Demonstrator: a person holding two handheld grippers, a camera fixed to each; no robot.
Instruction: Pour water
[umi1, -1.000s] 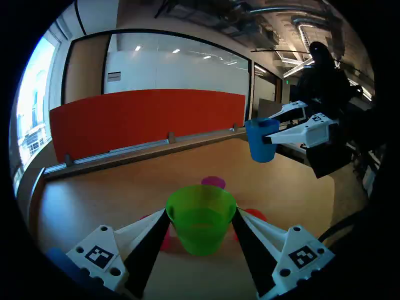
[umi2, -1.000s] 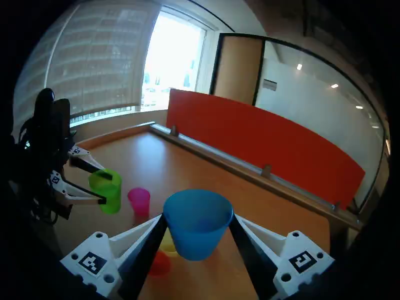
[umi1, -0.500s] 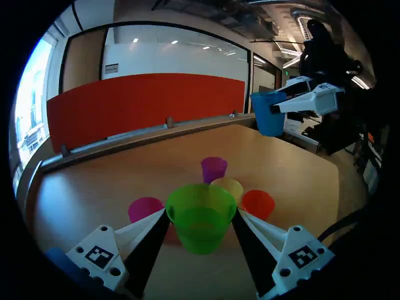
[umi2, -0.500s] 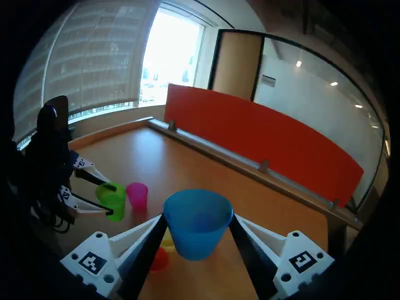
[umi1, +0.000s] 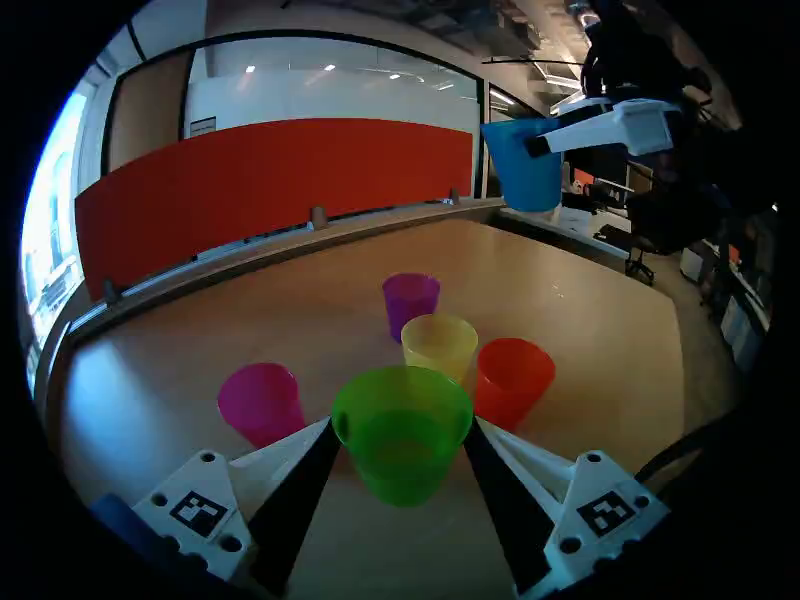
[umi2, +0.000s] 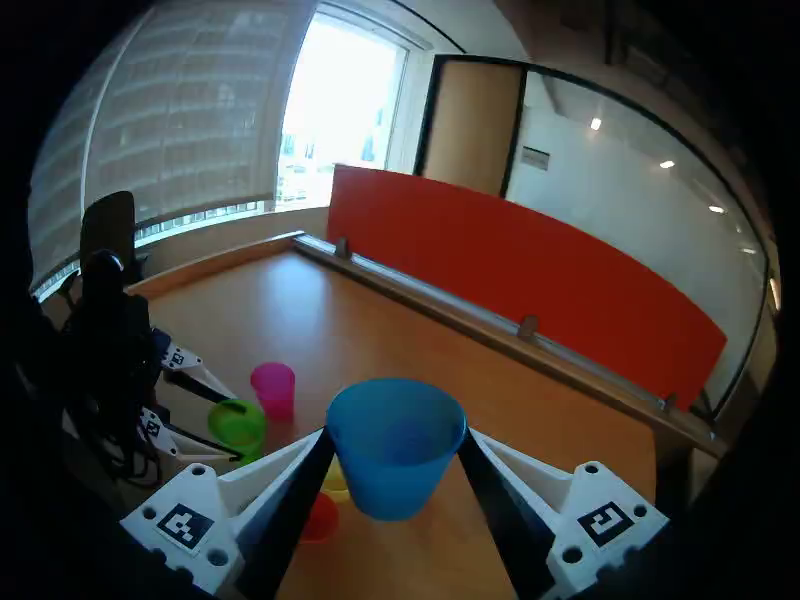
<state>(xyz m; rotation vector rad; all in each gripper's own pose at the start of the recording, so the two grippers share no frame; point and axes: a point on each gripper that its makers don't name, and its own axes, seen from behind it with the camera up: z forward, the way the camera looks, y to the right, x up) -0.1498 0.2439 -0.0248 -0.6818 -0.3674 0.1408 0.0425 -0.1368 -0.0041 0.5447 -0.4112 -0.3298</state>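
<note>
Green cup (umi1: 402, 455) lowered, gripped by left hand-held gripper (umi1: 400, 428); blue cup (umi1: 522, 170), gripped by right hand-held gripper (umi2: 395, 432), upright, high to its right.

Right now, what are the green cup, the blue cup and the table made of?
The green cup looks like thin plastic: light glows through its wall, so it is translucent and smooth. The blue cup seems plastic too, but duller and less see-through. The table looks like wood or wood-look laminate: orange-brown with a soft sheen; I cannot tell which.
</note>
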